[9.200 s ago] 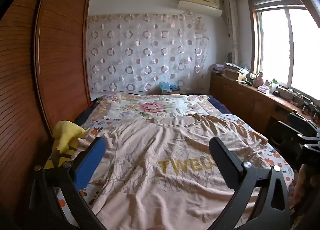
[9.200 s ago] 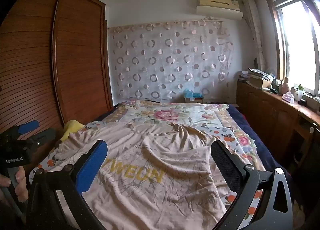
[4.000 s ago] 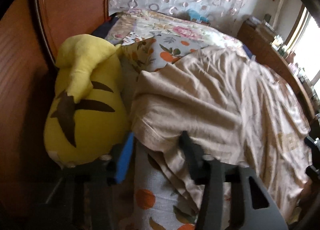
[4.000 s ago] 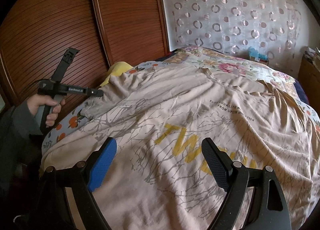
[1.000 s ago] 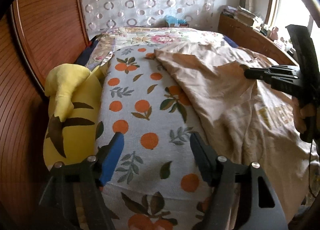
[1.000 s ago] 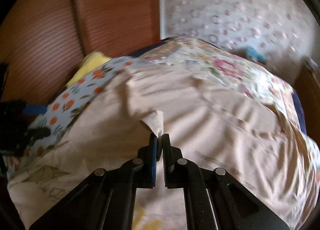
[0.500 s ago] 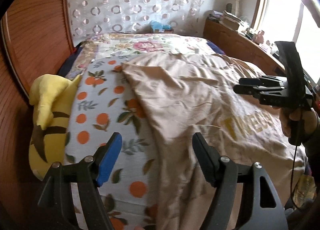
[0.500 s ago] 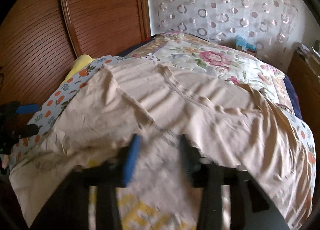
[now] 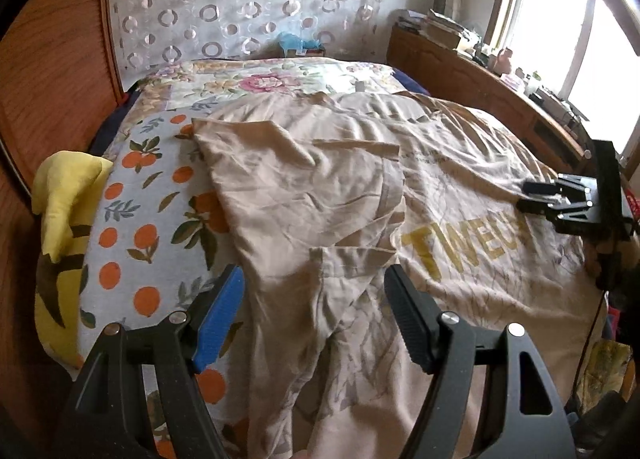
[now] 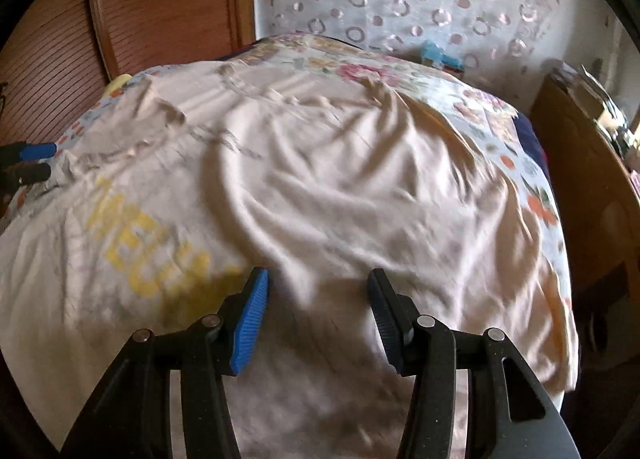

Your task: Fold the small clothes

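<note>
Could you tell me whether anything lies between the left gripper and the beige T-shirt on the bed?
Nothing visible does. The left gripper hovers with jaws open directly over the beige printed T-shirt; the yellow plush toy lies off beside it.

t-shirt (image 9: 328, 187) on bed (image 9: 160, 195), sleeve folded inward, plush toy (image 9: 60, 219) left of it

Both wrist views downward, sharing shirt (image 9: 320, 187)
</note>
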